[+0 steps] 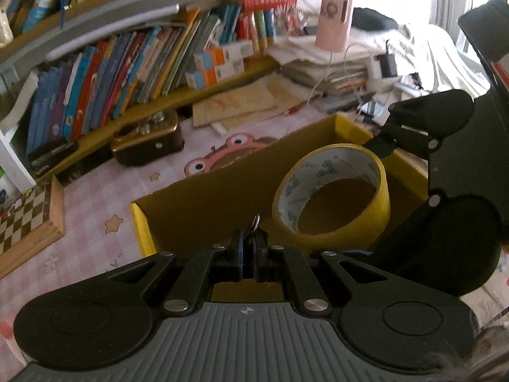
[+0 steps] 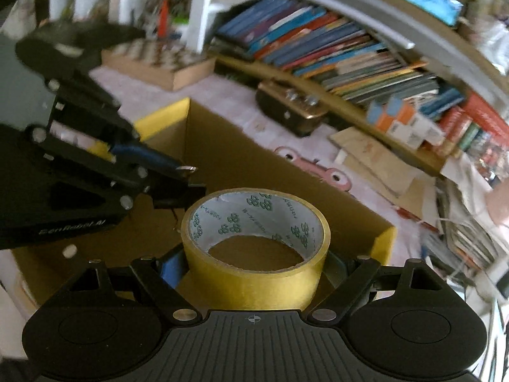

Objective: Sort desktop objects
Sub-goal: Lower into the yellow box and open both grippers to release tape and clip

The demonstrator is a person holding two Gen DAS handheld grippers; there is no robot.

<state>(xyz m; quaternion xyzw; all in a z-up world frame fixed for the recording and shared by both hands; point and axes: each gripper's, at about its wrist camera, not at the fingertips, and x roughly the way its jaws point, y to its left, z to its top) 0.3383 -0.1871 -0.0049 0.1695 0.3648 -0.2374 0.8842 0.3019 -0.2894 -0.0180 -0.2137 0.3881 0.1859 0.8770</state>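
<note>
A roll of yellow tape sits between the fingers of my right gripper, which is shut on its sides and holds it over an open cardboard box with yellow edges. In the left wrist view the tape roll hangs above the box, and the right gripper's fingers clamp it from the right. My left gripper is shut on a small metal piece that sticks out past its tips, over the box's near side. The left gripper also shows from the right wrist, just left of the tape.
A pink checked mat covers the desk. A wooden chessboard lies at the left, with a gold-brown case behind the box. Rows of books fill the shelf. Paper stacks and a pink holder stand at the back right.
</note>
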